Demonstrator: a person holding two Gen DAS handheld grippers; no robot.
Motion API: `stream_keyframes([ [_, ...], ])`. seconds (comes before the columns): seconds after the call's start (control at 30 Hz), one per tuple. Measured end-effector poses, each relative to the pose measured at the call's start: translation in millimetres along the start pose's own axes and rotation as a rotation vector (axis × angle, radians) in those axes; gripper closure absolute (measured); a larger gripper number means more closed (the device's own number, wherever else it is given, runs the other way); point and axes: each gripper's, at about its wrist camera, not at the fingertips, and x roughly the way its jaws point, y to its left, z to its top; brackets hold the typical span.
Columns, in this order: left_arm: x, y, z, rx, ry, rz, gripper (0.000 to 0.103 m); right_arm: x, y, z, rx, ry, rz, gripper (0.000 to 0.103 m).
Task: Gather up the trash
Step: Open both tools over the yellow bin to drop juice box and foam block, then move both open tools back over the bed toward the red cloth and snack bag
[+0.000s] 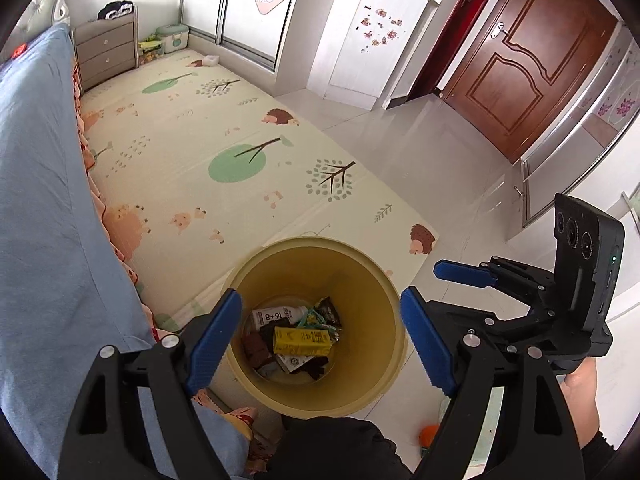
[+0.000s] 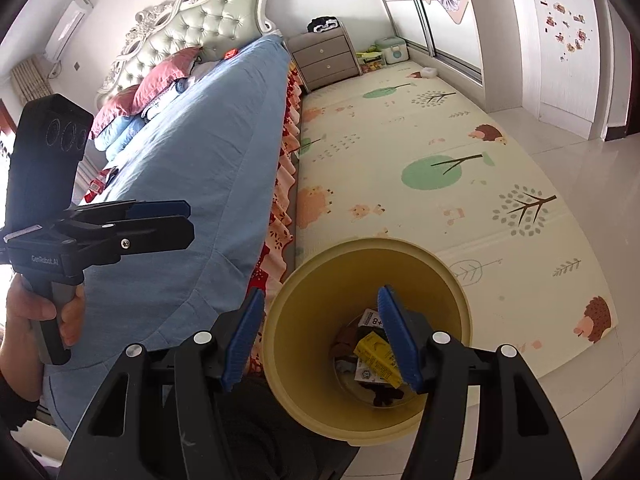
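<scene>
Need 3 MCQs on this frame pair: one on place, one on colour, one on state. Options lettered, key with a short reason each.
1. Where does the bin stand?
A. on the bed
B. on the floor beside the bed, at the play mat's corner
C. against the brown door

2. What colour is the carton lying on top of the trash in the bin?
A. yellow
B. red
C. white

3. How is the left tool?
A. shut on a wrapper
B. shut with nothing in it
C. open with nothing between its fingers

Key:
1 B: the bin's base is on the floor by the blue bedspread, at the corner of the mat.
2 A: a yellow carton lies across the darker wrappers.
3 C: the blue fingers stand wide apart with only the bin seen between them.
</scene>
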Motion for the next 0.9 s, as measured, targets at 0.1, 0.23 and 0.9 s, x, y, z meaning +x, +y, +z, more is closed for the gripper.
stream_keyframes([
  [0.1,-22,0,-1,0.013,-0.04,0.002,0.021,-6,19,7,-0.034,-0.017,0.017,0.044],
  [0.23,-56,11,-9,0.008,-0.09,0.016,0.018,-10,47,19,-0.079,-0.041,0.047,0.044],
  [0.9,-276,196,-114,-0.282,-0.354,0.393,0.009,51,304,76,-0.408,-0.075,0.321,0.039],
])
